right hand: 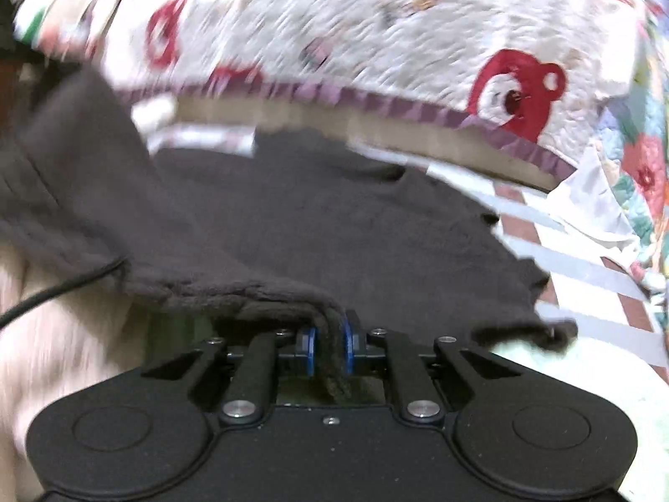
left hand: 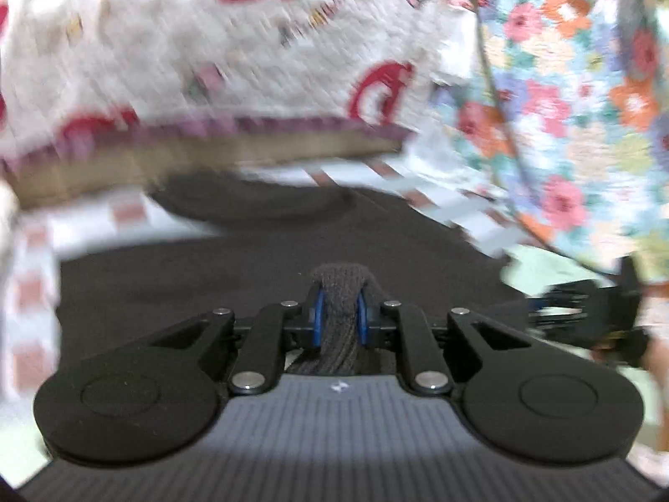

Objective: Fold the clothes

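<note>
The dark garment (right hand: 334, 217), pinched at the frames' lower centre by our left tool (left hand: 339, 318) and right tool (right hand: 330, 349), could slip if we tug unevenly.

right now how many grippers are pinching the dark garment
2. The left gripper is shut on a bunched fold of the dark garment; the right gripper is shut on its near edge. The rest of the garment lies spread ahead.

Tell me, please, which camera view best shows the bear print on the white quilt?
The right wrist view: one red bear on the white quilt is fairly sharp there. In the left wrist view, the bears are motion-blurred into red shapes.
</note>
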Action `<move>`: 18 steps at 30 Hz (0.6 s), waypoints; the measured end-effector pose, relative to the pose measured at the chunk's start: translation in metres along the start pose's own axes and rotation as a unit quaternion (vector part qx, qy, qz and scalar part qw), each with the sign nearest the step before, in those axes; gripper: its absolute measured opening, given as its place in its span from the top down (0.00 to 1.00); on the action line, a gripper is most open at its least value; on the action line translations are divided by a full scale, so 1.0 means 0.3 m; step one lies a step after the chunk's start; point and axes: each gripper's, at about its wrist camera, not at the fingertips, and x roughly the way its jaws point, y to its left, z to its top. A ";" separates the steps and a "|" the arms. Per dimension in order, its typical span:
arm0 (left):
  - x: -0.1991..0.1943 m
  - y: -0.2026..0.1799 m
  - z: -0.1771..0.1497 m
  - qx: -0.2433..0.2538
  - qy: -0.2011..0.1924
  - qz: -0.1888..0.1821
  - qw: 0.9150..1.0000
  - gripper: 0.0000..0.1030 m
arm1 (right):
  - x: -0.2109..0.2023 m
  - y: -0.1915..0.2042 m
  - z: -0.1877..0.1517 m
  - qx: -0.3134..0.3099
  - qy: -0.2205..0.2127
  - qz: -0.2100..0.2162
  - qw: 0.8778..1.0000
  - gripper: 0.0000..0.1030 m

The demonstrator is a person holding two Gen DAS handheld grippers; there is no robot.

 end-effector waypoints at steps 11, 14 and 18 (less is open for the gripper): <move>0.500 0.445 -0.015 -0.234 0.099 0.037 0.967 0.86 | 0.362 -0.243 0.133 0.145 0.110 -0.018 0.983 0.72; 0.591 0.497 -0.119 -0.249 0.121 0.037 0.960 0.84 | 0.375 -0.228 0.101 0.117 0.130 -0.061 0.983 0.56; 0.575 0.636 -0.200 -0.305 0.054 0.055 0.949 0.78 | 0.309 -0.221 0.075 0.099 0.125 -0.147 0.976 0.42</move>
